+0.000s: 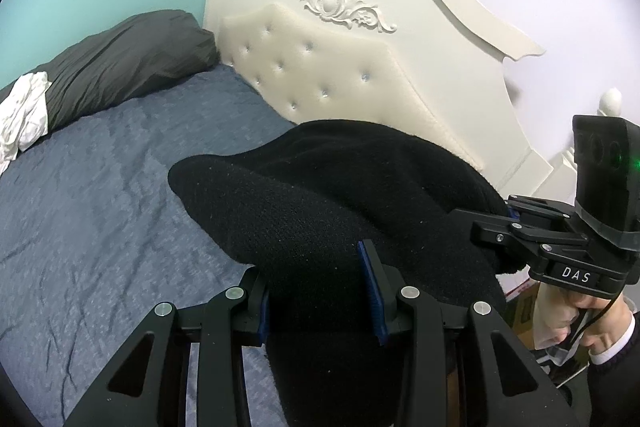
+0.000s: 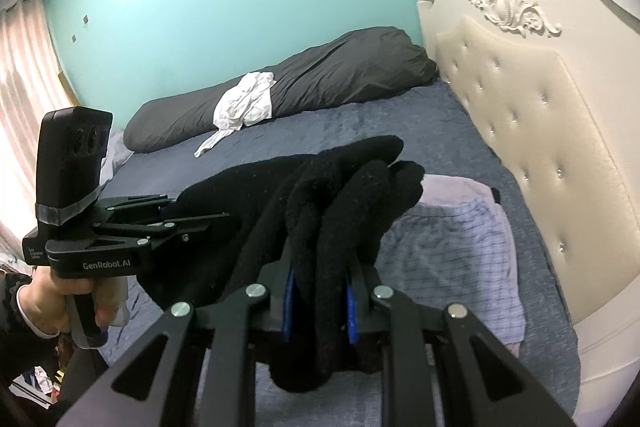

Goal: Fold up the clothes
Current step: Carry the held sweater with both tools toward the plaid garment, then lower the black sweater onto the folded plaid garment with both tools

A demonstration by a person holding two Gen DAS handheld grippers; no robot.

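A black knitted garment (image 1: pixel 332 195) hangs in the air above the blue bedspread (image 1: pixel 112 187), bunched and folded over. My left gripper (image 1: pixel 320 291) is shut on a thick wad of it between the blue pads. My right gripper (image 2: pixel 318 293) is shut on another bunch of the same black garment (image 2: pixel 332 195). In the left wrist view the right gripper (image 1: pixel 516 223) grips the garment's far right end, held by a hand (image 1: pixel 600 323). In the right wrist view the left gripper (image 2: pixel 176 219) bites the garment's left end. The garment hides the bed beneath it.
A folded pale striped cloth (image 2: pixel 452 235) lies on the bed below the right gripper, near the cream tufted headboard (image 2: pixel 520 115). A long dark grey pillow (image 2: pixel 312 79) with a crumpled white garment (image 2: pixel 244 103) on it lies along the teal wall.
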